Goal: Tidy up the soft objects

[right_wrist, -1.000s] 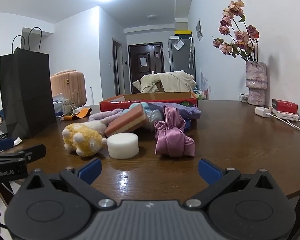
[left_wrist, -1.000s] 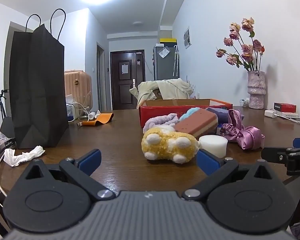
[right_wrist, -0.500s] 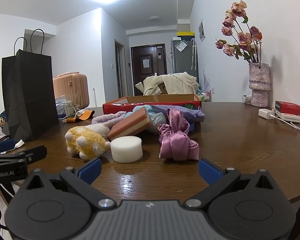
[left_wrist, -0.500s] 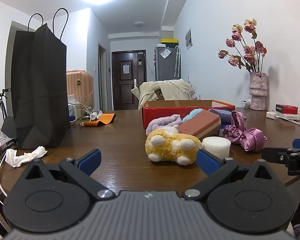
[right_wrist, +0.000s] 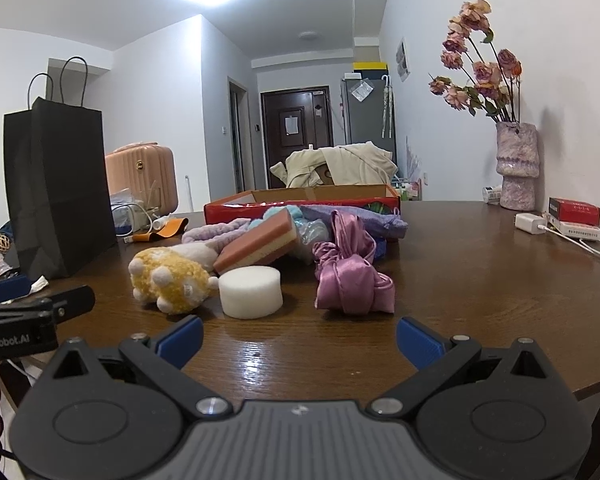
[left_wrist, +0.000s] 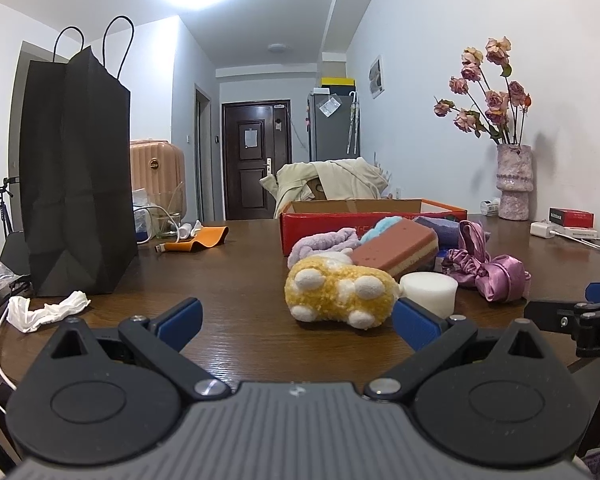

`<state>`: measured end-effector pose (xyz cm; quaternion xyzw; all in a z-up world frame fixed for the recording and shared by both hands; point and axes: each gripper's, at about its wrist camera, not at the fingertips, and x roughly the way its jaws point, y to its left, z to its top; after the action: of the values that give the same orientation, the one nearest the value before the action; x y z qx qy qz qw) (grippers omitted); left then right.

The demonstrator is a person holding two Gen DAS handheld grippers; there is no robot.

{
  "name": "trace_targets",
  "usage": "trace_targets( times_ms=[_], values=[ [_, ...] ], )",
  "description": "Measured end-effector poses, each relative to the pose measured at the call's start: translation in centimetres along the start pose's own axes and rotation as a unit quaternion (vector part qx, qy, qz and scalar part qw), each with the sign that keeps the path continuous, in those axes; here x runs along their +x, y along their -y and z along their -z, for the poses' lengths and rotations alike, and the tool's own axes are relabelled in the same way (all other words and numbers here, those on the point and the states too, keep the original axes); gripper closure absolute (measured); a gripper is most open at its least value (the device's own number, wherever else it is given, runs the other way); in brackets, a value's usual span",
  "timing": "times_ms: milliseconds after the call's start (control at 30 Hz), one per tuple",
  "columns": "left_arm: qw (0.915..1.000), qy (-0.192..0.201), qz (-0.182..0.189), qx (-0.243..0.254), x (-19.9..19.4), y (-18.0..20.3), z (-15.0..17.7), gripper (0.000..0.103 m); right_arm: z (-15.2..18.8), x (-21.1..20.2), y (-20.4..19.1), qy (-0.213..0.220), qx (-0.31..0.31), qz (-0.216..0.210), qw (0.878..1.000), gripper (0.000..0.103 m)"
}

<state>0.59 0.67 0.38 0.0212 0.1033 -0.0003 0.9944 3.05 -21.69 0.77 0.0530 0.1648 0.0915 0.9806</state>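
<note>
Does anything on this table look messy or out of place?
Yes. The soft things sit in a loose heap in front of the red box, not in it: a yellow plush toy on its side, a brown sponge propped at a tilt, and a crumpled pink satin scrunchie. A crumpled white tissue lies by the black paper bag.

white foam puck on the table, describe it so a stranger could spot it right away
On the brown table, find the red box and the heap of soft things in front of it. At the heap's near edge sits the foam puck, between the yellow plush toy and the purple satin bow. It alone is plain white, smooth and round.
</note>
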Motion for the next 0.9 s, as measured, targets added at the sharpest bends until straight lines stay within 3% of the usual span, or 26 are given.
trace_targets(
  times_ms=[900],
  values=[
    [1.0,-0.005,0.005,0.0,0.18,0.52,0.13,0.0,0.48,0.44,0.69,-0.013,0.011,-0.011,1.0,0.0]
  ],
)
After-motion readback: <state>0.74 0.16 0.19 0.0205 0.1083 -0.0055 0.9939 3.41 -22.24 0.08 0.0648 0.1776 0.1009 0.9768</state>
